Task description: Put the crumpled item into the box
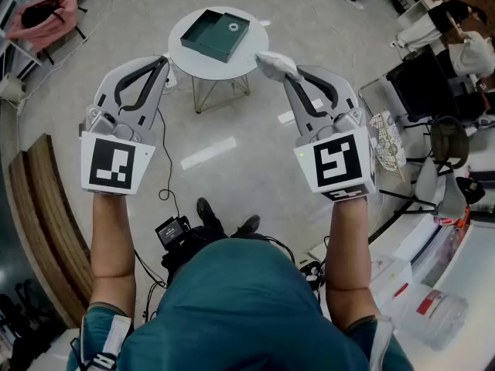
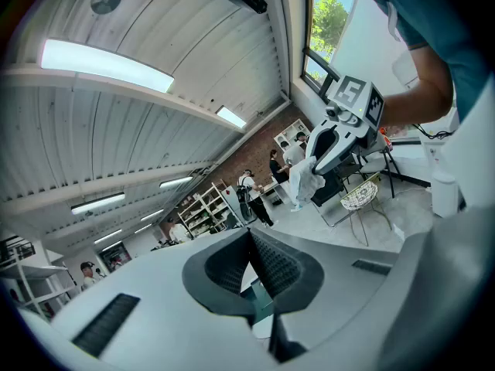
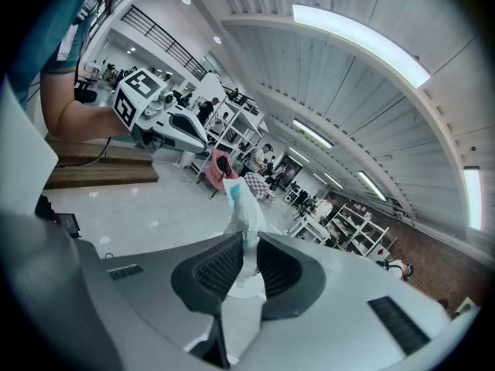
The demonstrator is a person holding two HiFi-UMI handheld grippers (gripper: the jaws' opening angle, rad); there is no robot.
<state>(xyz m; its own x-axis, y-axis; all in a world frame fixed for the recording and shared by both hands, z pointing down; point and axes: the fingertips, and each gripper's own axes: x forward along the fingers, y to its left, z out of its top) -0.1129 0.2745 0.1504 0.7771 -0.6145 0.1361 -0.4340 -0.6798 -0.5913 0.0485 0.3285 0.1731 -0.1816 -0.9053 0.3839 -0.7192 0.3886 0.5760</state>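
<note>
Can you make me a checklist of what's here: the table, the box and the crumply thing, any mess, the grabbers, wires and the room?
Surface: round white table on thin legs.
Job's things: dark green box open on the table; white crumpled item not yet in it.
Clutter: nothing seen on the table.
Grippers: left gripper jaws together, empty; right gripper shut on the crumpled item.
Cables: black cable on the floor.
Surroundings: wooden bench at left, wire chair at right.

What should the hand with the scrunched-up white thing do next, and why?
Probably move the right gripper a little forward and left, over the green box. It pinches the crumpled item at the table edge, not yet above the box.
</note>
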